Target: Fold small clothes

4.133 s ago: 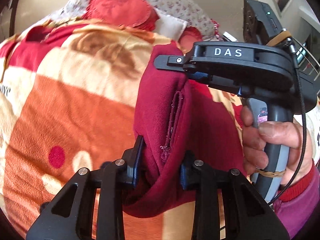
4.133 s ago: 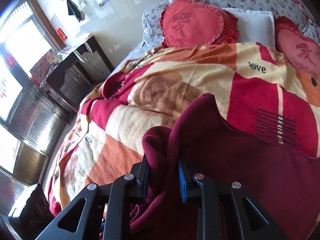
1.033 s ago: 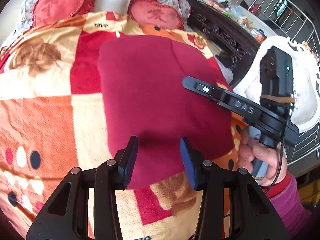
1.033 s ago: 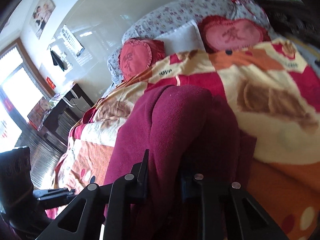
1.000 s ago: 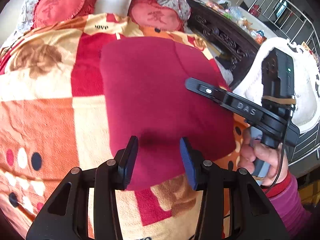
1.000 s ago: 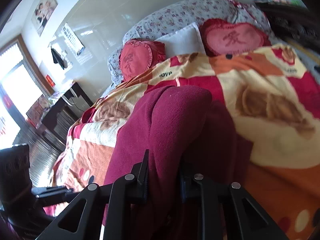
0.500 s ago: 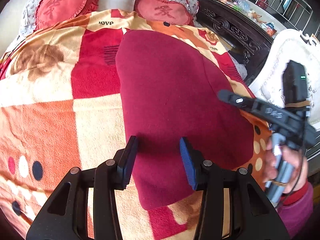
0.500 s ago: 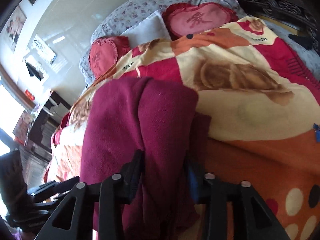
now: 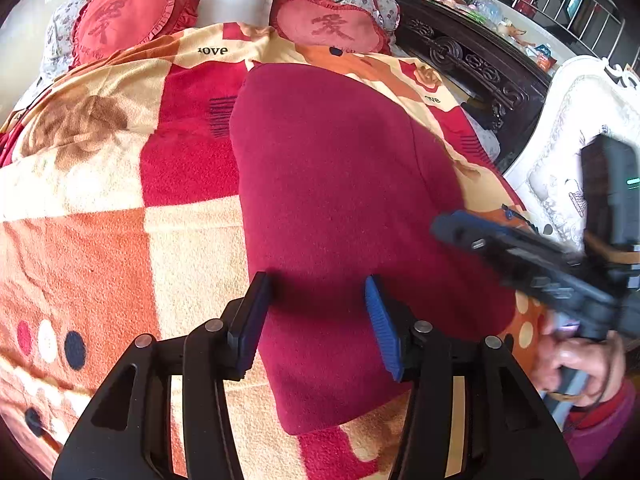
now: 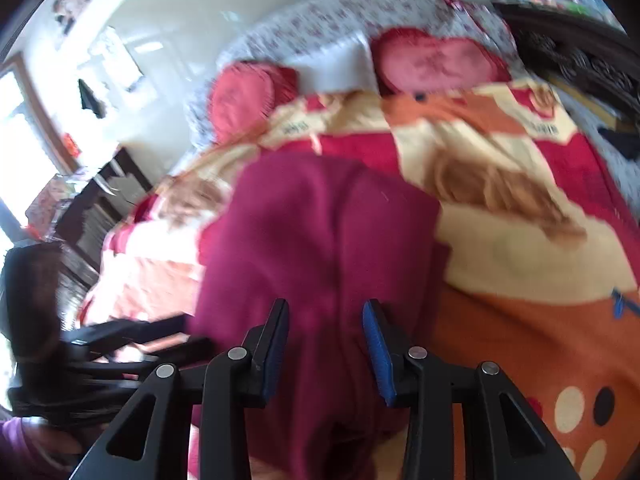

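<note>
A dark red fleece garment lies flat and folded on the patterned blanket. My left gripper is open and empty, hovering over the garment's near edge. My right gripper is open and empty above the same garment, which looks blurred in the right wrist view. The right gripper also shows in the left wrist view, held by a hand at the garment's right side. The left gripper shows at the left of the right wrist view.
Two red heart cushions and a white pillow lie at the head of the bed. A dark carved wooden cabinet and a white chair stand on the right.
My right gripper opened and let go of the garment, then drew back to the right. The garment now lies flat. My left gripper stayed open over its near edge.
</note>
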{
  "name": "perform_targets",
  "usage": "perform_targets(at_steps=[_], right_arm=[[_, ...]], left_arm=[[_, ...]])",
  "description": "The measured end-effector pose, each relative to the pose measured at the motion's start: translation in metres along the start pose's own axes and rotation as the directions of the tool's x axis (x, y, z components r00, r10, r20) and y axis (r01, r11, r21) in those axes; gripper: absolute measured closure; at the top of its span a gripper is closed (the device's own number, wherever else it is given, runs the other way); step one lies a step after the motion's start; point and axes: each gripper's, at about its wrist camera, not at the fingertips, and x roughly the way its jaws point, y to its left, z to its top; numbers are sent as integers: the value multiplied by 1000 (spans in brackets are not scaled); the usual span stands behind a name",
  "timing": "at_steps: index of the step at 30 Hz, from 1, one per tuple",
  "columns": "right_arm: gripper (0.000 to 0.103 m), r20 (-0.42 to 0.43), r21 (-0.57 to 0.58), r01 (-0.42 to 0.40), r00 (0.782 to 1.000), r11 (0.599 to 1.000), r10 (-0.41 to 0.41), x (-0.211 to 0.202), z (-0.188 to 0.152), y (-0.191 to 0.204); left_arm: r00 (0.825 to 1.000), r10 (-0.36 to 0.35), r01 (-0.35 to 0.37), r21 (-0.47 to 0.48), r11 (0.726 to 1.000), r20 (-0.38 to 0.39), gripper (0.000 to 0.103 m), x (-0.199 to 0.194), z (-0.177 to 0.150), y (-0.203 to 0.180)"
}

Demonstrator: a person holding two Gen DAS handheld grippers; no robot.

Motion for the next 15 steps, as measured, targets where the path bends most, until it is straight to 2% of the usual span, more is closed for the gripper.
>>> perform_targets(at_steps=[2, 5, 6, 8, 9, 10, 12, 15], right_arm=[[69, -27, 29, 6, 1000, 1000, -5, 13, -6, -10], [69, 5, 43, -15, 1000, 999, 15, 6, -9, -14], [65, 22, 44, -24, 999, 999, 23, 0, -8, -14], [37, 63, 66, -35, 998, 997, 31, -13, -9, -19], [29, 76, 80, -30, 997, 996, 24, -17, -9, -22], [23, 87, 93, -23, 996, 995, 14, -20, -8, -24], [23, 93, 120, -25, 996, 992, 13, -20, -10, -34], [23, 53, 179, -89, 995, 980, 80, -5, -11, -48]], left_arm=[[1000, 1, -1, -3, 1000, -2, 49, 1, 0, 0], [999, -34, 34, -33, 999, -7, 49, -1, 3, 7], [998, -62, 62, -49, 997, -3, 49, -2, 4, 11], [992, -123, 124, -88, 988, 14, 39, -4, 6, 20], [989, -144, 146, -110, 983, 26, 30, -5, 8, 24], [986, -161, 165, -131, 978, 40, 28, -4, 9, 28], [981, -191, 195, -156, 968, 45, 28, 0, 14, 33], [978, -208, 208, -179, 962, 17, 28, 16, 20, 37]])
